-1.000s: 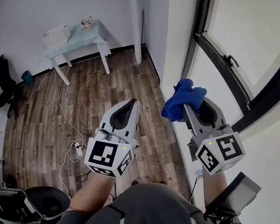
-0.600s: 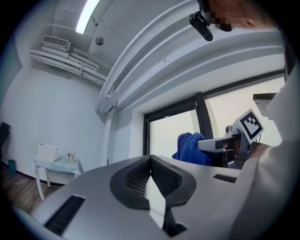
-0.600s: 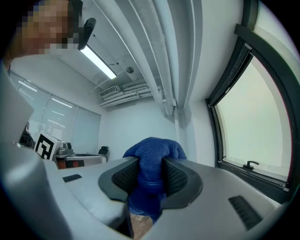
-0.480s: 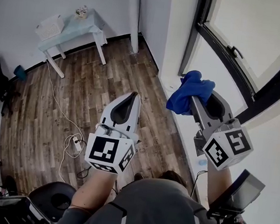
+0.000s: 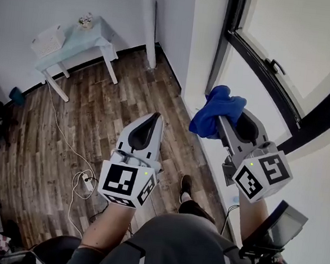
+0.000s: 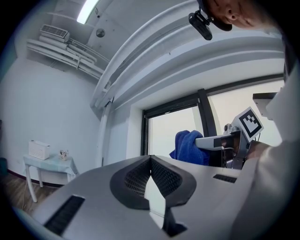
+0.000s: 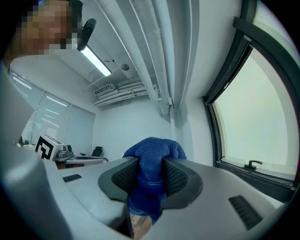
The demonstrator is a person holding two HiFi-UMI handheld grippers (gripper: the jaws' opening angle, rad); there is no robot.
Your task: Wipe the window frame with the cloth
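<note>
at far left a small white worktop (image 5: 81, 39) carries a basket (image 5: 48, 40) by the wall, and a cable (image 5: 72, 138) trails over the wood floor (image 5: 128, 94). the left tongs (image 5: 155, 117) point forward over that floor, clenched tip to tip on nothing; their own view shows the pads (image 6: 161, 176) meeting. to the right, the blue cloth (image 5: 215, 110) is pinched in the right tongs (image 5: 227, 119), bunched up above and around the tips and hanging a little below them. in the right tongs' view the cloth (image 7: 152, 150) fills the gap between the two dark pads (image 7: 176, 178). it is held in the air near the black window frame (image 5: 260, 74), left of it and apart from it. a handle (image 5: 273, 68) sits on the frame's lower bar.
</note>
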